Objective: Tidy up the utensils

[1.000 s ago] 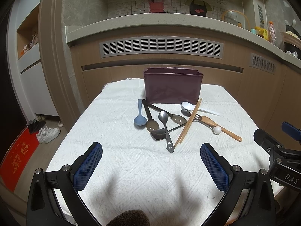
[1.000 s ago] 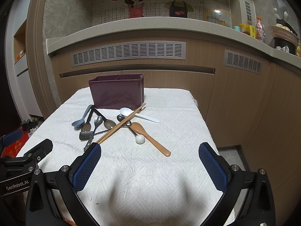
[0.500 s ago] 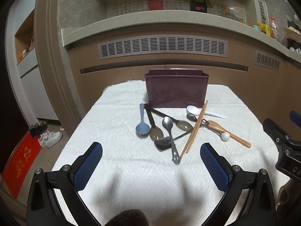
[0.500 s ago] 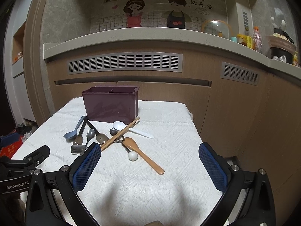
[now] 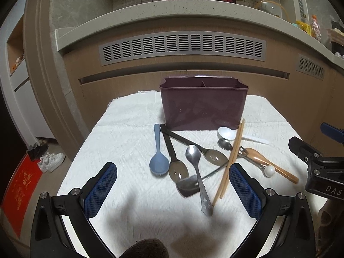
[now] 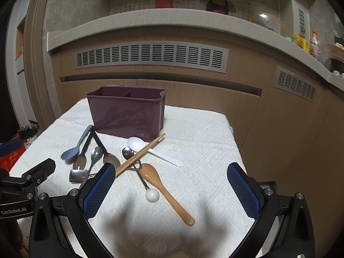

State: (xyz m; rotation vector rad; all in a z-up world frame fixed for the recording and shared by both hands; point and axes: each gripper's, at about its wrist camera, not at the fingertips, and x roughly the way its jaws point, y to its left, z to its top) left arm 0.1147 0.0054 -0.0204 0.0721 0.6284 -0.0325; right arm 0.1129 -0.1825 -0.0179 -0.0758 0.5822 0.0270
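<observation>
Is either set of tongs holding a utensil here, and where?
Nothing is held. Left tongs and right tongs are both open above the white cloth.

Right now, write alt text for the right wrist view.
The open right gripper hovers over a white cloth strewn with spoons, chopsticks and a wooden spoon. A maroon utensil holder stands behind them; the left gripper shows at the left edge.

Wood cabinets [image 5: 133, 90] w/ grey vent [image 5: 182, 47], stone counter [image 6: 150, 19], tiled wall [image 6: 137, 6].
</observation>
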